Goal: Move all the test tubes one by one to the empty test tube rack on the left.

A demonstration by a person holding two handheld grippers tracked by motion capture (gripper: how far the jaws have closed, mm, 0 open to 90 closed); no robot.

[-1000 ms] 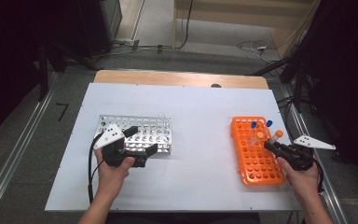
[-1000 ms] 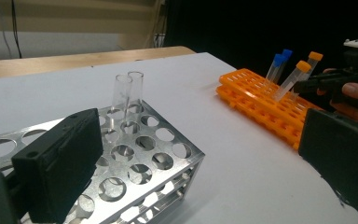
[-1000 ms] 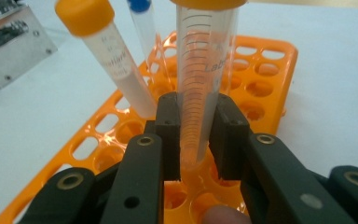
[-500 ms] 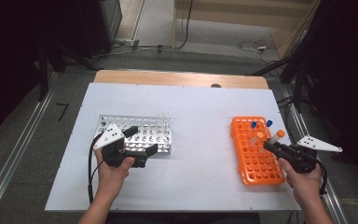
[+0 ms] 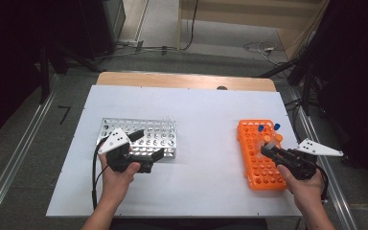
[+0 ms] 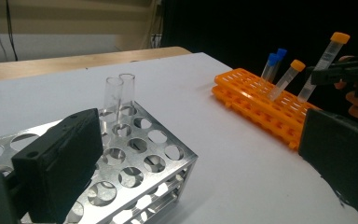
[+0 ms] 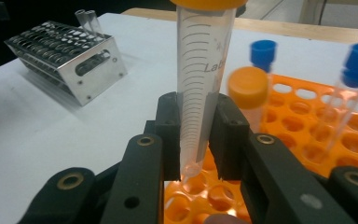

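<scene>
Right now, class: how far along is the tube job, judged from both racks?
Done: two clear tubes stand in the metal rack. In hand: the right tool grips an orange-capped tube above the orange rack. Left: three capped tubes remain there; the left tool is open.

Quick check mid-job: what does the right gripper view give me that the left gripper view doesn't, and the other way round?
Right gripper view alone: the right gripper closed on the orange-capped tube, printed graduations legible, tip above the orange rack.
Left gripper view alone: the left gripper with its fingers wide apart, nothing between them, beside the metal rack.
Both: the two racks, two clear open tubes, the blue-capped tubes and the second orange-capped tube.
</scene>
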